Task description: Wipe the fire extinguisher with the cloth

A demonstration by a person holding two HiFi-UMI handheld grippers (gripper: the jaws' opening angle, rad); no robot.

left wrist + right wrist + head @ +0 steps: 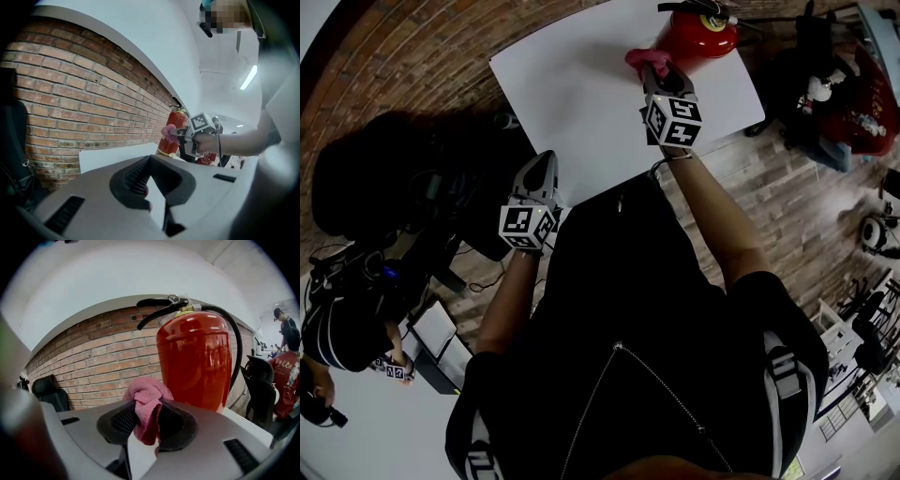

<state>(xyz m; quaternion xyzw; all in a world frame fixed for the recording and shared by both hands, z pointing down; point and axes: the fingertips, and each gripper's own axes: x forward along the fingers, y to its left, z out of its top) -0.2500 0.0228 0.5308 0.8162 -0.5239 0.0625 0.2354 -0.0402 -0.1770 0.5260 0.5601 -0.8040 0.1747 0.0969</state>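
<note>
No text, brand or number can be read. The extinguisher (194, 362), just beyond the right gripper's (147, 420) jaws, shows plain red. The gripper's cube (672, 120) bears only black-and-white square markers. Print on a red shirt (285, 376) far right of those jaws is illegible.

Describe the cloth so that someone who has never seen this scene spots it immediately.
On the white table stands a red fire extinguisher, at the far edge. Beside its body the right gripper is shut on a bunched cloth, the only pink, soft thing there.
</note>
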